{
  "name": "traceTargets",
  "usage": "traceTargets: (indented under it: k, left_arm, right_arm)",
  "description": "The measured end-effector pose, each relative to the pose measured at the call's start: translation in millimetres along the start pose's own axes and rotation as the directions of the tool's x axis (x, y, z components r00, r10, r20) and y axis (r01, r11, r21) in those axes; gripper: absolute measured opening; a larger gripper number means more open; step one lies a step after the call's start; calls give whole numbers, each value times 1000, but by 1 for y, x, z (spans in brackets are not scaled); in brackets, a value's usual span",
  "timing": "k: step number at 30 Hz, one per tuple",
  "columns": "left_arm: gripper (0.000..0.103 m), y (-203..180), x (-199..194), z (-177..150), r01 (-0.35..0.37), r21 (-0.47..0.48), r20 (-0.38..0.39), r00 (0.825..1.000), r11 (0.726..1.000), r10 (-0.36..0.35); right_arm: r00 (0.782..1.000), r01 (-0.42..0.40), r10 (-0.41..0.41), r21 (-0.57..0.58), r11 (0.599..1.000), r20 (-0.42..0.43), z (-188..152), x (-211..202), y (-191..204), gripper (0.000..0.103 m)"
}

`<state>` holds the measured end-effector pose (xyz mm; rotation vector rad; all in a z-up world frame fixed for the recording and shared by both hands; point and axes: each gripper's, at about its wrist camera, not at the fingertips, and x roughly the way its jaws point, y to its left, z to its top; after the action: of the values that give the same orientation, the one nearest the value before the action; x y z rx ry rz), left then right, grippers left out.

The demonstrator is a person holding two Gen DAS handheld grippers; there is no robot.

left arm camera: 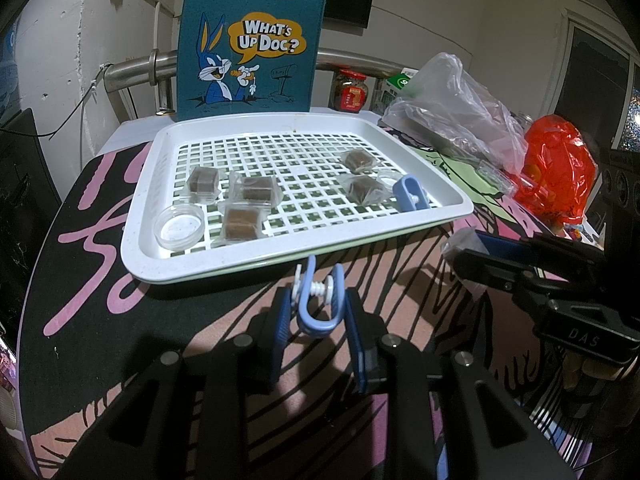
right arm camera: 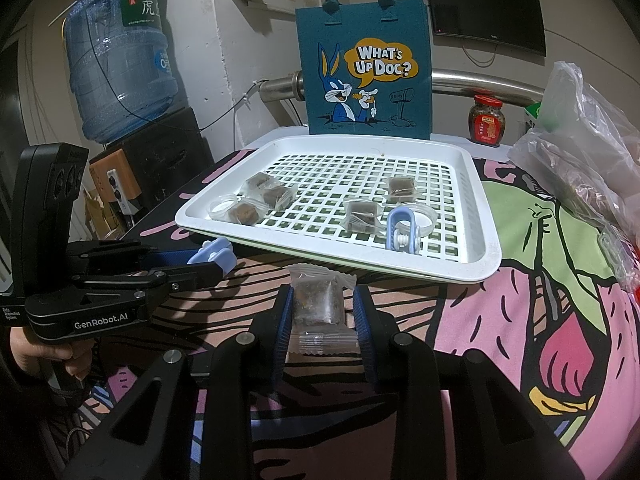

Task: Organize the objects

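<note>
We log the left tongs [left arm camera: 316, 320] clenched on a blue clip [left arm camera: 320, 304], held low just in front of the near rim of the white slotted tray [left arm camera: 280, 256]; the clip's white spring faces the tray. The right tongs [right arm camera: 323, 312] grasp a clear-wrapped brown sweet [right arm camera: 318, 304], also just short of the tray's near rim; its lower wrapper end is tucked between the finger bases and hard to read.

In the tray we count, on the left, a shallow clear round dish [left arm camera: 179, 227] and three wrapped brown sweets [left arm camera: 248, 189] lying close together; on the right, two more wrapped sweets [left arm camera: 362, 189], a second blue clip [left arm camera: 410, 193] and, partly hidden behind it, a second clear dish [right arm camera: 424, 213].

The tray rests on a desk [left arm camera: 96, 280] under a cartoon-printed cloth. Behind it stands a teal felt bag [left arm camera: 256, 40], its handles cut off by the frame in the left view. To the right lie a crumpled clear plastic bag [left arm camera: 460, 108], contents indistinct, a red plastic bag [left arm camera: 558, 176] and a red-lidded jar [right arm camera: 487, 120]. A blue water bottle [right arm camera: 120, 56] stands on the far left.
</note>
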<state>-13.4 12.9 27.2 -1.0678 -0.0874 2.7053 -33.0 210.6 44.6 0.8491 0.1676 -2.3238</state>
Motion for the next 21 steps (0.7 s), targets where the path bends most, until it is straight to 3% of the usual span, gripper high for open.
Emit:
traceTargets:
  k: [21]
  left_arm:
    - [26, 0, 0, 0, -1, -2, -1, 1000, 1000, 1]
  right_arm:
    - [1000, 0, 0, 4, 1000, 5, 1, 0, -1, 29]
